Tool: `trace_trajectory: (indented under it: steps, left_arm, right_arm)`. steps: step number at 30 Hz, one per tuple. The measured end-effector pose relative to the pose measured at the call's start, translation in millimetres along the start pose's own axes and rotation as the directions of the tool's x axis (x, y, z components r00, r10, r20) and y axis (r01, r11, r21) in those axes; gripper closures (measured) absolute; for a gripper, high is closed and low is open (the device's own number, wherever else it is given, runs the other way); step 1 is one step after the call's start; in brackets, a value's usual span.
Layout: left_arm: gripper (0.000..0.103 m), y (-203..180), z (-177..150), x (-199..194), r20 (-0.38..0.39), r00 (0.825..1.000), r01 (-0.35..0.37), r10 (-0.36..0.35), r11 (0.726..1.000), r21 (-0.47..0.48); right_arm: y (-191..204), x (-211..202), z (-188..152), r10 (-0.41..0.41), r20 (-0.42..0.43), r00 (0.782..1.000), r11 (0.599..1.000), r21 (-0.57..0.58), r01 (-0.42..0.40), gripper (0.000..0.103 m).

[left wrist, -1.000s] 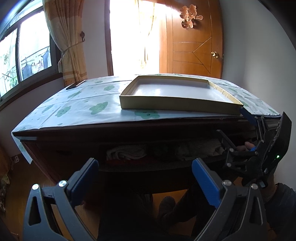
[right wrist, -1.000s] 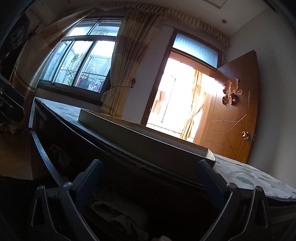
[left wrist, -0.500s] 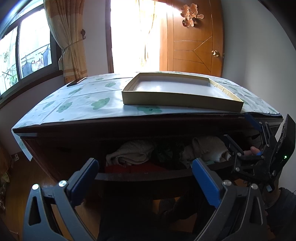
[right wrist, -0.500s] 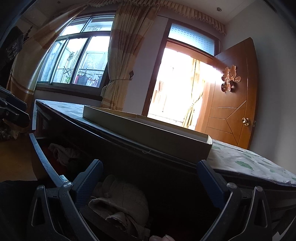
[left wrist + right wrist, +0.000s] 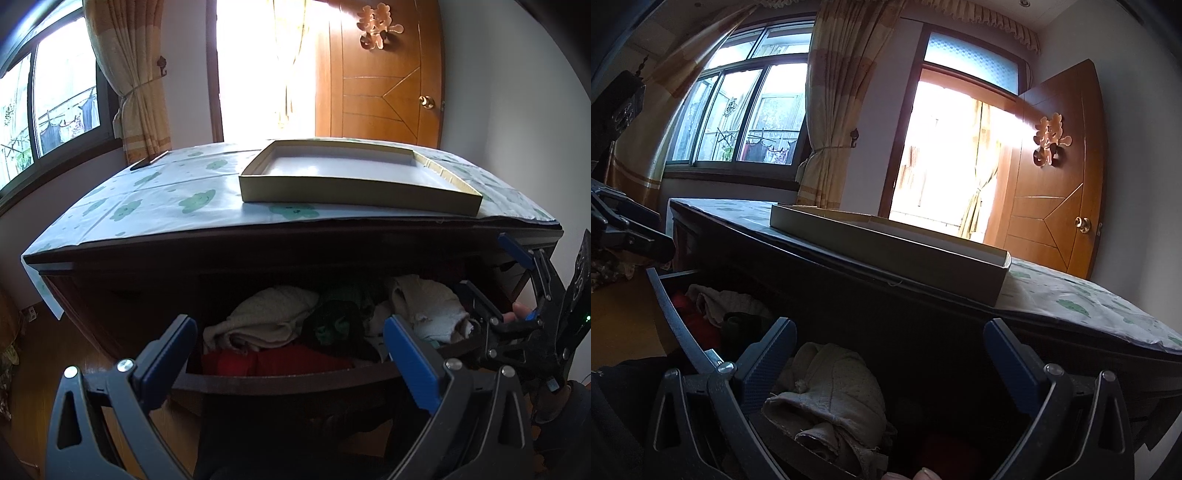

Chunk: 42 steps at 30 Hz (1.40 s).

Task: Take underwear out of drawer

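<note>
The dresser drawer (image 5: 280, 378) stands pulled out under the tabletop. In it lie a cream cloth (image 5: 266, 317), a dark green garment (image 5: 332, 317), a second cream cloth (image 5: 428, 302) and a red garment (image 5: 280, 362). My left gripper (image 5: 288, 332) is open in front of the drawer, holding nothing. My right gripper (image 5: 491, 269) is at the drawer's right end, also open. In the right wrist view, the right gripper (image 5: 890, 332) hangs over a crumpled cream cloth (image 5: 831, 387), and the drawer's front wall (image 5: 676, 314) runs past its left finger.
A shallow cardboard box lid (image 5: 354, 177) lies on the table's cloud-patterned cover (image 5: 166, 199). A wooden door (image 5: 380, 74) and a bright doorway stand behind, with a curtained window (image 5: 48, 103) at the left. Wooden floor (image 5: 85, 362) lies below the drawer.
The drawer has slid out toward me, showing much more of the clothes. The right gripper came back with the drawer's right end. Both views now look more down into it.
</note>
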<state>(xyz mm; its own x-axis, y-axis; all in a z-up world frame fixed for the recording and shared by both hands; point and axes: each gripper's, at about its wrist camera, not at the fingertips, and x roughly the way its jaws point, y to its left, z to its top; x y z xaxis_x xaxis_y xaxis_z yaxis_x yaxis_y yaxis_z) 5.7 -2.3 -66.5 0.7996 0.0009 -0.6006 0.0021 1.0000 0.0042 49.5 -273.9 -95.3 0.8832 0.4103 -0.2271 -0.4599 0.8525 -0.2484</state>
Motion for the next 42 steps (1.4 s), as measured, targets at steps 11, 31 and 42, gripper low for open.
trace_trajectory:
  steps: [11,31,42]
  left_arm:
    - [0.000,2,-1,-2,-0.002,1.000,0.000,0.000,1.000,-0.004]
    - [0.000,1,-2,-3,-0.008,1.000,0.005,-0.005,1.000,-0.003]
    - [0.000,1,-5,-3,-0.011,1.000,0.008,-0.008,1.000,-0.002]
  right_arm:
    - [3,-4,2,0.024,-0.071,0.997,1.000,0.005,-0.024,0.001]
    - [1,-18,4,0.062,-0.160,0.985,0.997,0.065,-0.052,0.001]
    - [0,-24,3,0.106,-0.237,0.966,0.989,0.129,-0.077,0.001]
